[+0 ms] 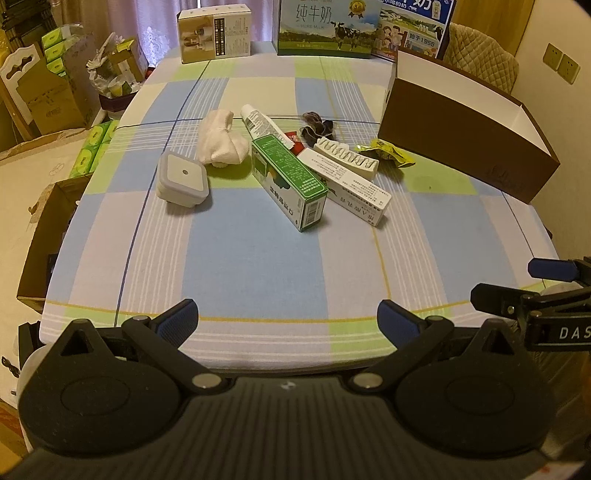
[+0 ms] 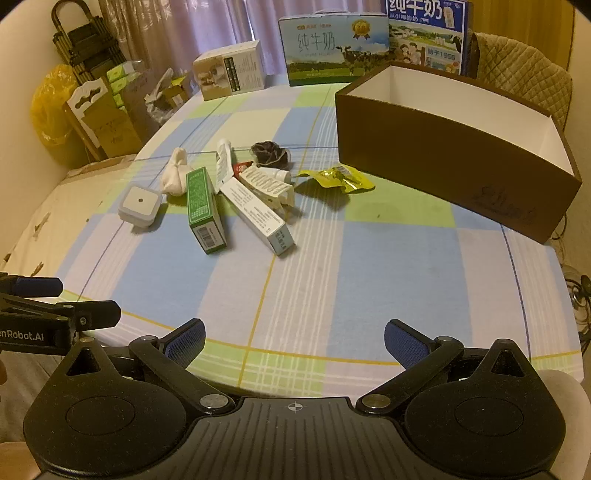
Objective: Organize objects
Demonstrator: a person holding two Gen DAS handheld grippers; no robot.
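Note:
Mid-table lies a loose pile: a grey square night light (image 1: 183, 178) (image 2: 140, 205), a white rolled sock (image 1: 221, 138) (image 2: 175, 177), a green carton (image 1: 290, 181) (image 2: 203, 208), a white carton (image 1: 351, 186) (image 2: 258, 214), a white hair claw (image 1: 347, 158) (image 2: 267, 183), a white tube (image 1: 258, 123) (image 2: 222, 160), a dark scrunchie (image 1: 317, 127) (image 2: 269, 153) and a yellow snack packet (image 1: 391, 152) (image 2: 341, 178). An open brown box (image 1: 465, 147) (image 2: 450, 166) stands to their right. My left gripper (image 1: 288, 321) and right gripper (image 2: 295, 341) hover open over the near table edge, both empty.
Milk cartons (image 1: 325, 29) (image 2: 332, 48) and a beige product box (image 1: 214, 33) (image 2: 231, 70) stand along the far edge. A quilted chair back (image 2: 524, 70) rises behind the brown box. Cardboard boxes and green tissue packs (image 1: 55, 48) crowd the floor at left.

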